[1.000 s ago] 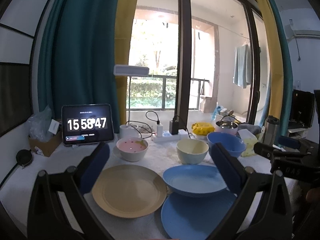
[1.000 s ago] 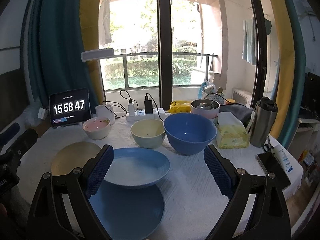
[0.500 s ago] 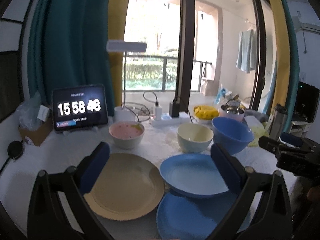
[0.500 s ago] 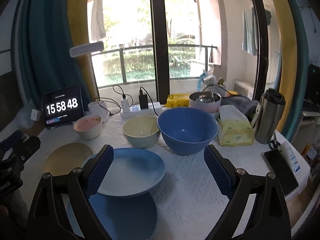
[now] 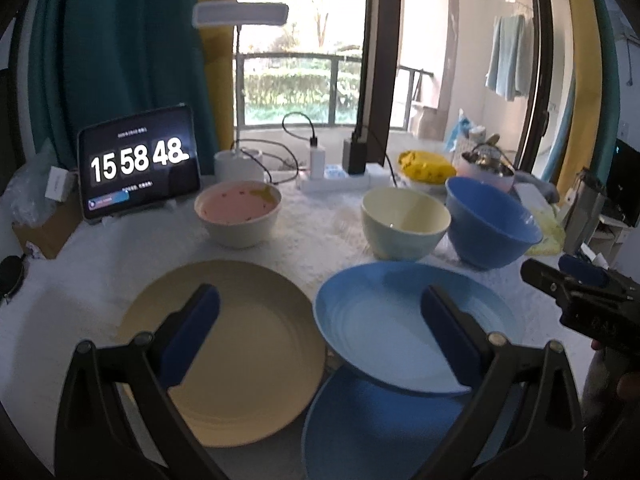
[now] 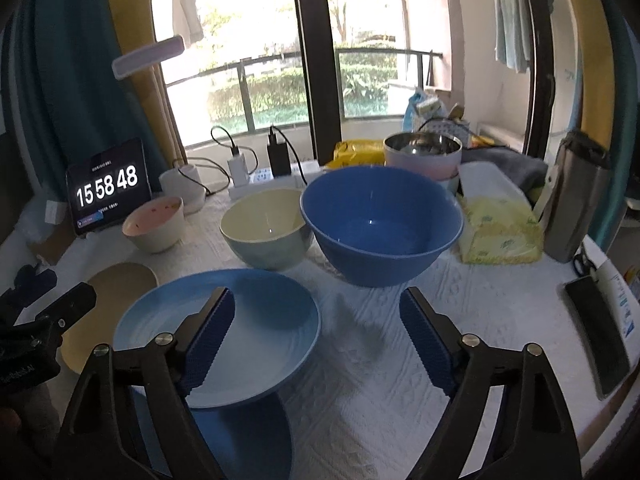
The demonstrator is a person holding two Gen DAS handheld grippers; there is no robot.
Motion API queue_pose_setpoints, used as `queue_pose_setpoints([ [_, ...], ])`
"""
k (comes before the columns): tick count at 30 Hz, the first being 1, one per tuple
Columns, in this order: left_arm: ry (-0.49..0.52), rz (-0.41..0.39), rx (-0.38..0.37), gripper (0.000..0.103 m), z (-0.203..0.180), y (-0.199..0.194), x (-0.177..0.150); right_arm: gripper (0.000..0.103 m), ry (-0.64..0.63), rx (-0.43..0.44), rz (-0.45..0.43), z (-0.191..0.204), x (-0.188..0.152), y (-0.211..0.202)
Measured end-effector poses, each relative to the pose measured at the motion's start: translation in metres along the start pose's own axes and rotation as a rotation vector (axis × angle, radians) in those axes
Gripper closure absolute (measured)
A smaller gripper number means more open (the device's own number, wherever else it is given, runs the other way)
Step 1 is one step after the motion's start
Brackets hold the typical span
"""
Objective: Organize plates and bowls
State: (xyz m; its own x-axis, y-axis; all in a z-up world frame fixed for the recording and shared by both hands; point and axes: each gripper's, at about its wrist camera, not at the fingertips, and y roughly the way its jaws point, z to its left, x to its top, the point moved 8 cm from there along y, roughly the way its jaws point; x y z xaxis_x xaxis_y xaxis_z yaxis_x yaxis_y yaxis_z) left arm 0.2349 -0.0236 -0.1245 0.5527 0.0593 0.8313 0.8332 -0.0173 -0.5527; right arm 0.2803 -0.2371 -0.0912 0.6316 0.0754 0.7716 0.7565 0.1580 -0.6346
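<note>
A tan plate (image 5: 224, 356) lies at the front left of the white table. A light blue deep plate (image 5: 384, 320) rests tilted on a darker blue flat plate (image 5: 376, 432). Behind them stand a pink-lined bowl (image 5: 238, 212), a cream bowl (image 5: 404, 222) and a big blue bowl (image 5: 490, 222). My left gripper (image 5: 320, 336) is open and empty above the plates. My right gripper (image 6: 318, 344) is open and empty, just right of the light blue plate (image 6: 240, 320), with the big blue bowl (image 6: 380, 224) and the cream bowl (image 6: 266, 230) ahead.
A tablet clock (image 5: 138, 168), a lamp base (image 5: 240, 164) and a power strip (image 5: 340, 178) line the back. A tissue pack (image 6: 500, 232), a steel flask (image 6: 576, 196), a metal bowl (image 6: 422, 152) and a phone (image 6: 600, 340) stand at the right.
Both grippers have moved forward and down toward the plates, which now look larger. Nothing on the table has moved.
</note>
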Motion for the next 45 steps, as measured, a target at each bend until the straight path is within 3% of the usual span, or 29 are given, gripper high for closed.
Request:
queue_pose_setpoints([
  [11,0.016,0.112,0.007,0.023,-0.004,0.035,-0.014,0.037,0.04,0.038,0.116,-0.005,-0.019,0.035],
  [14,0.016,0.152,0.011,0.031,-0.004,0.042,-0.02,0.042,0.052,0.057,0.147,-0.003,-0.025,0.041],
  [17,0.001,0.199,0.006,0.048,-0.003,0.051,-0.027,0.046,0.068,0.076,0.179,-0.002,-0.03,0.047],
  [24,-0.001,0.261,-0.006,0.061,-0.005,0.062,-0.038,0.058,0.083,0.1,0.239,0.005,-0.039,0.058],
  [34,0.007,0.271,-0.021,0.071,-0.01,0.059,-0.04,0.072,0.065,0.09,0.242,0.011,-0.042,0.054],
  [45,0.013,0.231,-0.031,0.073,-0.01,0.04,-0.037,0.075,0.047,0.059,0.209,0.013,-0.04,0.039],
])
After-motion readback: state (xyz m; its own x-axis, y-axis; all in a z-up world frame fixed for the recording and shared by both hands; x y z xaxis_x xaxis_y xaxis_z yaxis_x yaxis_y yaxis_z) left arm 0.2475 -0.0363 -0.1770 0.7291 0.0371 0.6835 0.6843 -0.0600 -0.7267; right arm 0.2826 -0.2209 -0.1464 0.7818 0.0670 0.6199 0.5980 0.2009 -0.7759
